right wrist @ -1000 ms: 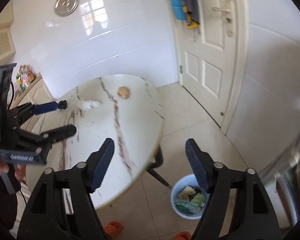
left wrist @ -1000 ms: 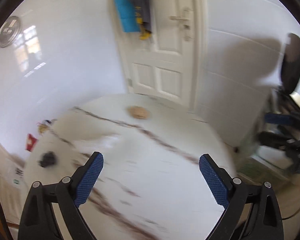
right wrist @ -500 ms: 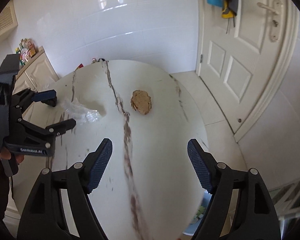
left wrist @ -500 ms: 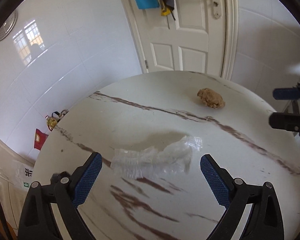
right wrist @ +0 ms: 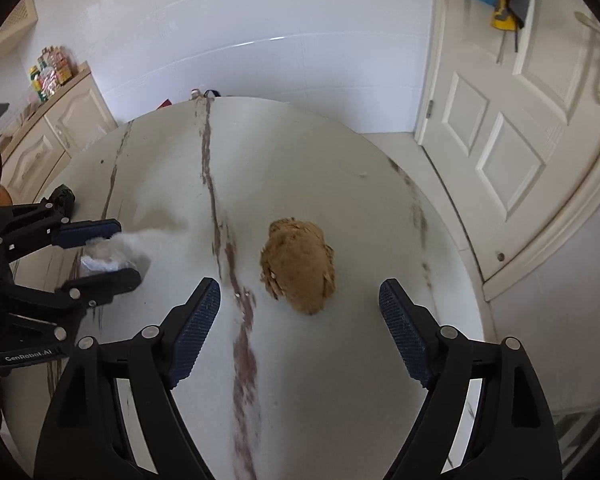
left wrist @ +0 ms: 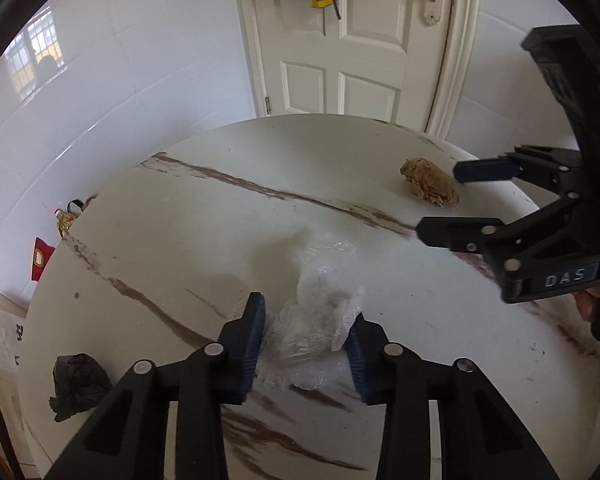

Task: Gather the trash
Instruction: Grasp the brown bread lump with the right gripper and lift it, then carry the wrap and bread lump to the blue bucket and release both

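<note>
On the round white marble-patterned table (left wrist: pixel 204 240), streaked with brown veins, the left gripper (left wrist: pixel 306 340) is closing on a crumpled wad of clear plastic wrap (left wrist: pixel 316 320); both blue ribbed pads (left wrist: pixel 254 332) press into its sides, and the wrap rests on the tabletop. Near the table's far right edge lies a crumpled brown paper ball (right wrist: pixel 298 266). The right gripper (right wrist: pixel 300 336) points down just short of this ball, its jaws wide and opening, with nothing between them. A crumpled black plastic scrap (left wrist: pixel 78 384) lies at the table's near left edge, well apart from the wrap. Behind the table stands a white panelled door (left wrist: pixel 364 40).
</note>
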A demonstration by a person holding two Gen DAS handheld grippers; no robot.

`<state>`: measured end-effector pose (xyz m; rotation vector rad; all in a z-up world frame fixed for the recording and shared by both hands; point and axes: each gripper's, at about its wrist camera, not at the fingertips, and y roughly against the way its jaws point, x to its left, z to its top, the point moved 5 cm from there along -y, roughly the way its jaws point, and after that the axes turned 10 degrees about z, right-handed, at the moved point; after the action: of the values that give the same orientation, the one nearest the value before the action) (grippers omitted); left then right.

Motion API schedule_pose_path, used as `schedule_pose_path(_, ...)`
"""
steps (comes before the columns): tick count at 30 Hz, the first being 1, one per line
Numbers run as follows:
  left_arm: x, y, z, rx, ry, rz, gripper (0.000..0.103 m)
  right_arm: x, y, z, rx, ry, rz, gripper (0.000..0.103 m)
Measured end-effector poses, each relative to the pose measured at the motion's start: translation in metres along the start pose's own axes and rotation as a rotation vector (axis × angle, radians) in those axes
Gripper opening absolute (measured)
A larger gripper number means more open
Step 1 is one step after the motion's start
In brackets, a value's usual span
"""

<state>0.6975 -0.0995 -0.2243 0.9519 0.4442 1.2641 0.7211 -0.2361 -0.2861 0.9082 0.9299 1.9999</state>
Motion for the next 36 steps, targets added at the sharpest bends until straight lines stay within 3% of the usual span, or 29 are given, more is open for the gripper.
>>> schedule_pose_path(4,0.006,0.004,0.005,0.002,0.018,-0.001,0.027,0.006,-0.01,0.005,-0.001,0.049,-0.023,0.084)
schedule_pose_path(5,0.007,0.006,0.005,-0.003,0.025,0.002,0.026,0.007,-0.01,0.005,-0.006,0.054,-0.022,0.078)
schedule_pose_path(8,0.006,0.011,0.005,-0.007,0.033,0.005,0.016,0.007,-0.007,0.006,-0.01,0.065,-0.034,0.036)
schedule_pose_path(9,0.006,0.012,0.005,-0.007,0.036,0.001,0.011,0.006,-0.005,0.006,-0.006,0.06,-0.034,0.034)
schedule_pose_path(14,0.002,0.03,-0.002,-0.014,0.034,-0.006,0.008,0.007,0.006,-0.006,0.014,0.054,-0.029,0.033)
schedule_pose_path(25,-0.026,0.1,-0.036,-0.056,0.06,-0.055,0.007,0.039,0.092,-0.073,-0.09,-0.002,0.06,0.033)
schedule_pose_path(36,-0.136,0.169,-0.045,-0.125,-0.083,-0.158,0.007,0.044,0.189,-0.152,-0.211,-0.088,0.044,0.033)
